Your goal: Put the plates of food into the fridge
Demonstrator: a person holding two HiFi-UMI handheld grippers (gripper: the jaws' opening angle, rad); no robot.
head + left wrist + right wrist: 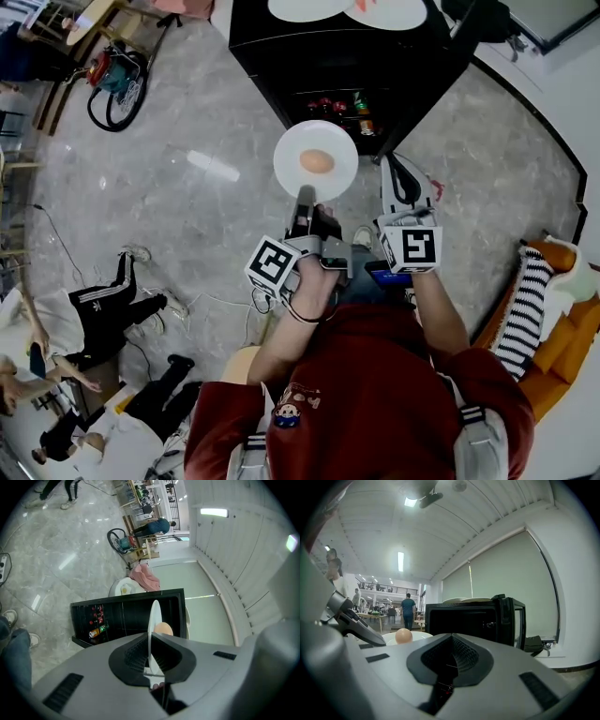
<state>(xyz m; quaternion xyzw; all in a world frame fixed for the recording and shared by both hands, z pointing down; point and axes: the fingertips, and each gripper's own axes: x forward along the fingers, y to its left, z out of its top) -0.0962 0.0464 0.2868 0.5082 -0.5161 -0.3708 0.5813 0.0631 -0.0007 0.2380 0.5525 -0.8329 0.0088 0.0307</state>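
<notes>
Head view: the left gripper [306, 194] grasps the white plate [292, 155] by its near rim and holds it level, so the food [317, 161] cannot roll, just before the open fridge [375, 56]. Left gripper view: the jaws pinch the plate's rim. Right gripper view: the right gripper [449, 656] is clenched and empty.

We count three plates: one carried plate [291, 159], two plates [305, 7] on the fridge [356, 47]. One round piece of food [317, 161] on the carried plate. Two grippers: left gripper [305, 197], right gripper [398, 169]. Fridge drinks [342, 105] too small to count.
</notes>
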